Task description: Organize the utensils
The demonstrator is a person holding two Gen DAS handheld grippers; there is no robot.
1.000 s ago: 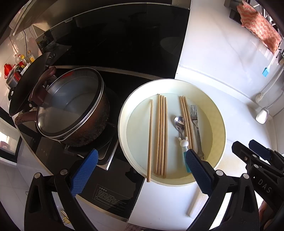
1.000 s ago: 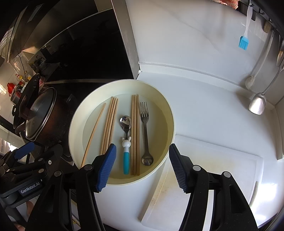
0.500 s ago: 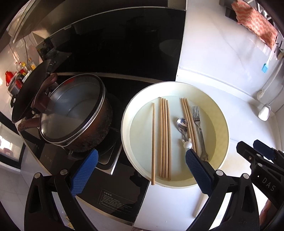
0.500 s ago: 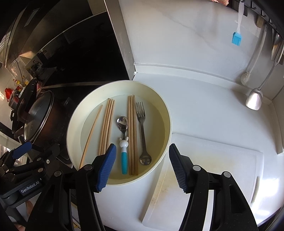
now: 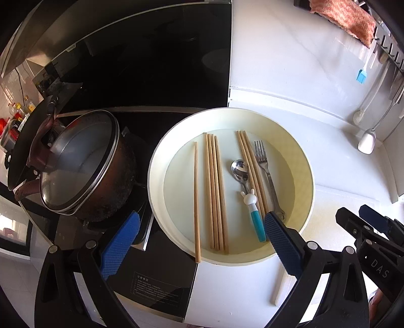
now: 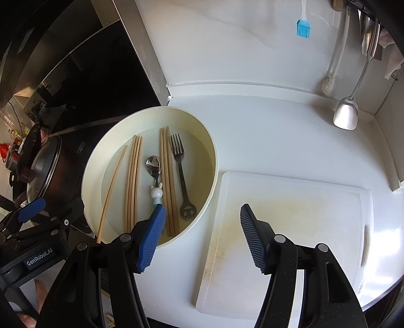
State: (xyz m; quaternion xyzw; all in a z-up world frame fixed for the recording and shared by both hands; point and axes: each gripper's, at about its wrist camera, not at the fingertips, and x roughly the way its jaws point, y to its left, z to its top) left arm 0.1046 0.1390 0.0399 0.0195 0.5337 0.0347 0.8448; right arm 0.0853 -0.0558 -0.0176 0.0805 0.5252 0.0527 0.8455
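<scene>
A round cream basin (image 5: 306,176) sits on the white counter beside the stove. In it lie a single wooden chopstick (image 5: 196,199), a bundle of three chopsticks (image 5: 214,191), a further pair of chopsticks (image 5: 252,174), a spoon with a blue handle (image 5: 241,171) and a metal fork (image 5: 265,171). My left gripper (image 5: 202,239) hovers open over the basin's near rim, holding nothing. My right gripper (image 6: 202,232) is open and empty, straddling the basin's right rim (image 6: 212,161) and a white cutting board (image 6: 290,227). The spoon (image 6: 154,166) and fork (image 6: 180,171) lie just beyond its left finger.
A dark pot with a glass lid (image 5: 80,161) stands on the black stove (image 5: 164,265) left of the basin. On the back wall hang a blue brush (image 6: 303,27), a white brush (image 6: 328,85) and a metal ladle (image 6: 346,116). An orange cloth (image 5: 346,17) hangs at top right.
Both grippers have rolled slightly. The right one has drifted right and a little down, so the basin sits further left in its view. Jaw widths are unchanged and nothing in the basin has moved.
</scene>
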